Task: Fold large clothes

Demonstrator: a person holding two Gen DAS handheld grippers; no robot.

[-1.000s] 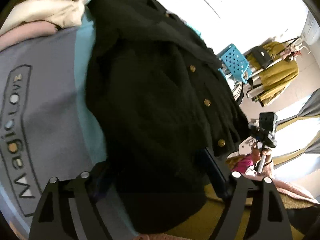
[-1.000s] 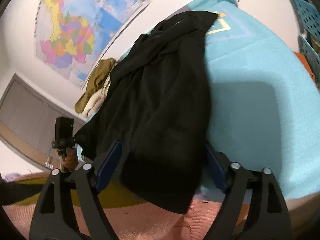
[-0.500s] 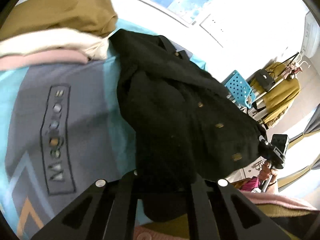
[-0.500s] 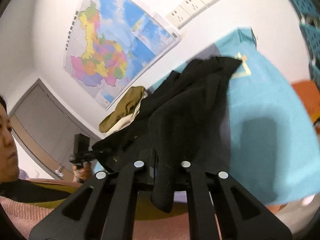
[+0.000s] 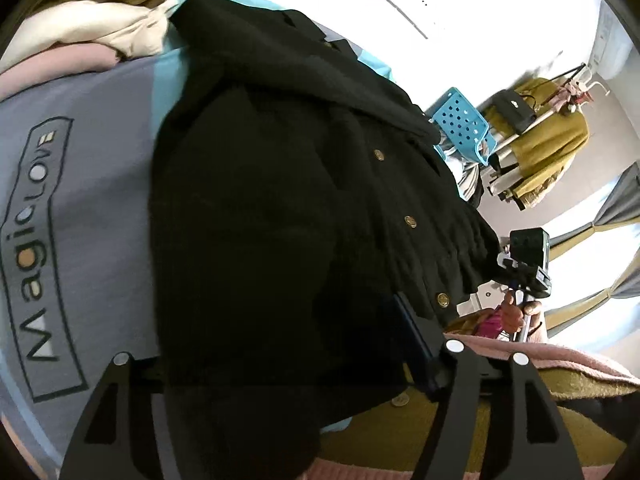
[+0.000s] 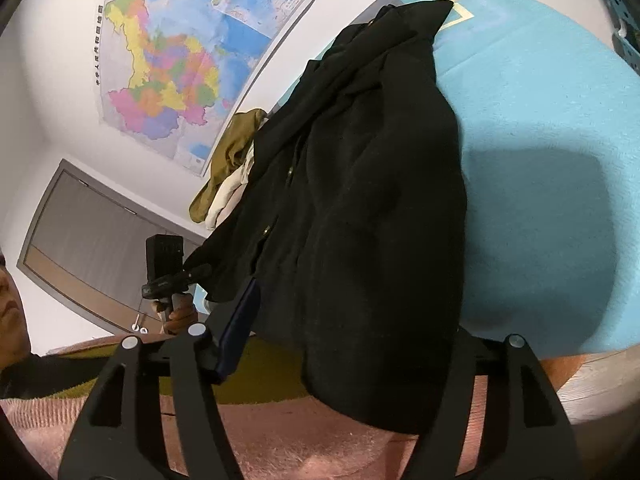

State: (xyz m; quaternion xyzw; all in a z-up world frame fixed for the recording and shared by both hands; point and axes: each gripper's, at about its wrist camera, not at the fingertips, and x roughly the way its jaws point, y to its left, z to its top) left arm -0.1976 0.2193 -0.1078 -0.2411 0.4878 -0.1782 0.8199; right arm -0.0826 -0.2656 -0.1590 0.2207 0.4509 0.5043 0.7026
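A black coat (image 5: 260,200) with gold buttons lies lengthwise on the turquoise and grey cover (image 5: 80,160), its hem hanging over the near edge. My left gripper (image 5: 280,320) is at the hem's left part. Its jaws are opening, with loose cloth between them and one finger hidden under the cloth. In the right wrist view the same coat (image 6: 380,200) drapes over the turquoise cover (image 6: 540,140). My right gripper (image 6: 356,300) straddles the hem there, jaws opening too, and only its blue-padded left finger (image 6: 240,320) shows. Each view shows the other hand-held gripper at the coat's far corner.
A pile of olive, cream and pink clothes (image 5: 100,28) sits at the cover's far left. A blue perforated chair (image 5: 460,124) and a rack with a mustard garment (image 5: 548,140) stand beyond the right edge. A wall map (image 6: 180,60) hangs behind. The person's pink sleeve (image 6: 280,440) fills the foreground.
Both grippers stood open a second ago, then clamped shut on the coat's hem and drew back. Now both have spread apart again and sit close over the hem.
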